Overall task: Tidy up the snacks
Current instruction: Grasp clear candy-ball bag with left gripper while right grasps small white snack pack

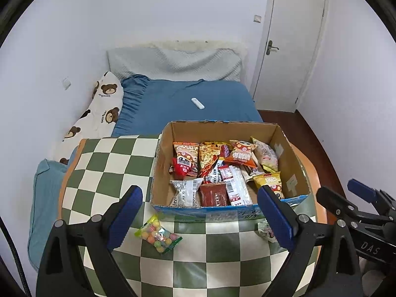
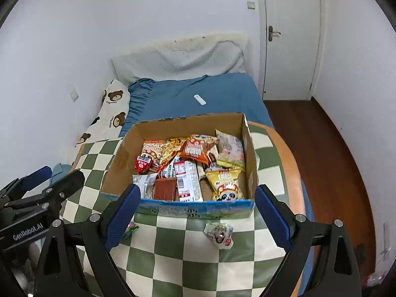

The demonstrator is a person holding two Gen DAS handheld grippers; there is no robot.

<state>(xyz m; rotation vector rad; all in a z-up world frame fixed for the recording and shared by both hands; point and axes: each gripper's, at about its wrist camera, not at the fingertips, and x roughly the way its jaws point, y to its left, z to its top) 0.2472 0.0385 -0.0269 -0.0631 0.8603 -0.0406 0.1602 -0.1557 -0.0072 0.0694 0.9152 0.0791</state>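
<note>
Snack box at table edge, both grippers open

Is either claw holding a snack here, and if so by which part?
Nothing is held. Left claw and right claw are open; candy bag and small packet lie on the table.

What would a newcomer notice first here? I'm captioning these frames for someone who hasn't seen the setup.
First, the cardboard box crammed with bright snack packets, sitting on the green-and-cream checkered cloth. Next, two strays on the cloth in front of the box: a candy bag to the left and a small white packet to the right. Both tongs, left and right, are open and empty.
</note>
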